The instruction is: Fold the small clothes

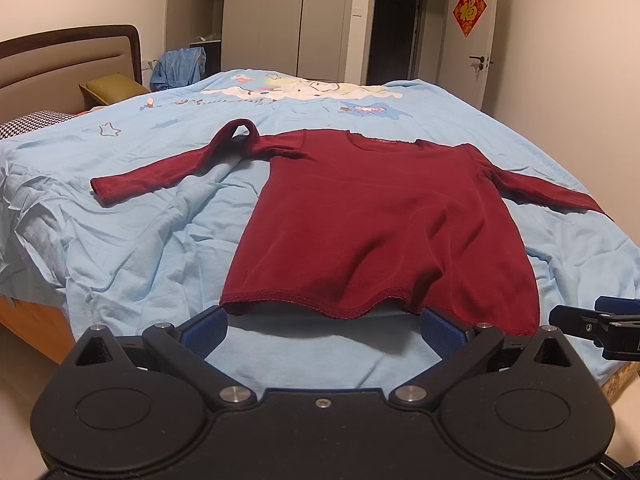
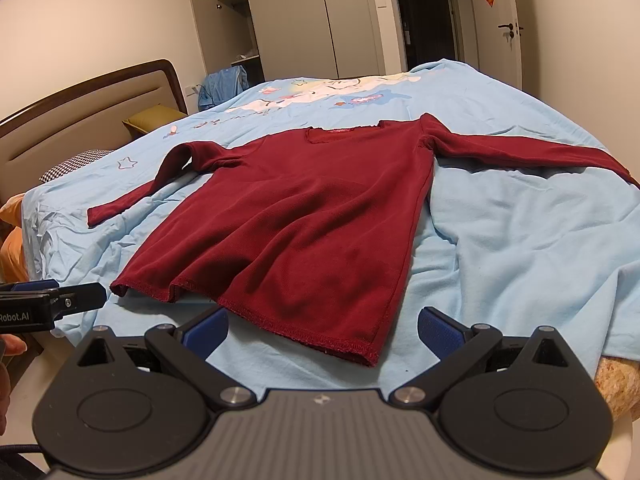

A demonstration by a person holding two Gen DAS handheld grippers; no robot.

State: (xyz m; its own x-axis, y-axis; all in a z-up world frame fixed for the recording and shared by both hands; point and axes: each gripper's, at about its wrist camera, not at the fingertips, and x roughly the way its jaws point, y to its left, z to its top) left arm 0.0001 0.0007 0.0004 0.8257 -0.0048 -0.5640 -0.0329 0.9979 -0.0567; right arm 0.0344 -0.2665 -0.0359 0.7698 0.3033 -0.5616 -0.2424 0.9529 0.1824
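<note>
Shirt [image 1: 372,216], dark red and long-sleeved, lies spread flat on the pale blue bed sheet [image 1: 132,264], hem toward the near edge of the bed and collar toward the far side. Nearest of all, the left gripper [image 1: 324,326] hovers just short of the hem with its blue fingers [image 1: 208,326] spread wide and holding nothing; the right gripper [image 2: 322,326] is likewise released, its fingers [image 2: 440,330] apart either side of the near right hem corner.

Folding has not begun, so the step in hand looks like taking hold of the garment. To do it well, each gripper should bite only the shirt's edge, not the loose sheet beneath, which is wrinkled and could be pinched up with it. The hem waves upward in places, giving an easy entry. The left sleeve [image 1: 160,168] is kinked in a raised loop near the shoulder, and would be better flattened before it is folded in.

From the left wrist, the hem's near left corner and the left cuff show clearly, and the right gripper appears at the right edge. From the right wrist, the right sleeve [image 2: 532,152] runs out straight to the bed's right edge, which the other view cuts short. Farther off stand a headboard [image 2: 100,108], a wardrobe [image 1: 280,16] and a door [image 1: 480,40].
</note>
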